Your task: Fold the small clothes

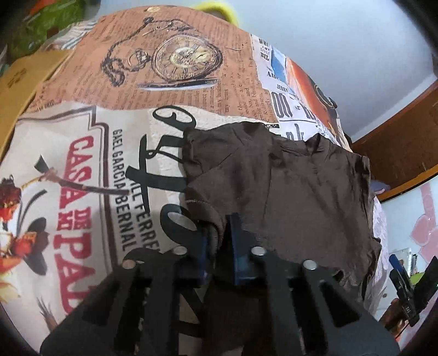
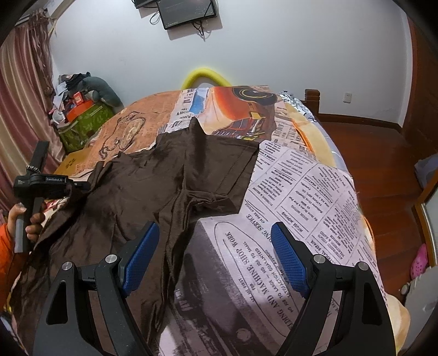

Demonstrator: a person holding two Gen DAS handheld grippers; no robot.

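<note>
Printed newspaper-pattern bedcover [image 2: 314,191] over bed. Wall screen [image 2: 186,12] above. Yellow foam tube [image 2: 205,75] at far edge. Green box [image 2: 84,126] under clutter, curtain [image 2: 22,95] at left.

The left tool [image 1: 219,241] has its blue pads half buried in a bunched hem of the brown shirt [image 1: 287,191], so the pinched edge can't be made out; the printed bedspread [image 2: 301,191] is hidden wherever the shirt lies; from the right wrist, the shirt's near end runs behind the right tool [image 2: 212,260]; the wall screen [image 2: 186,12] is cut off at the top.
</note>
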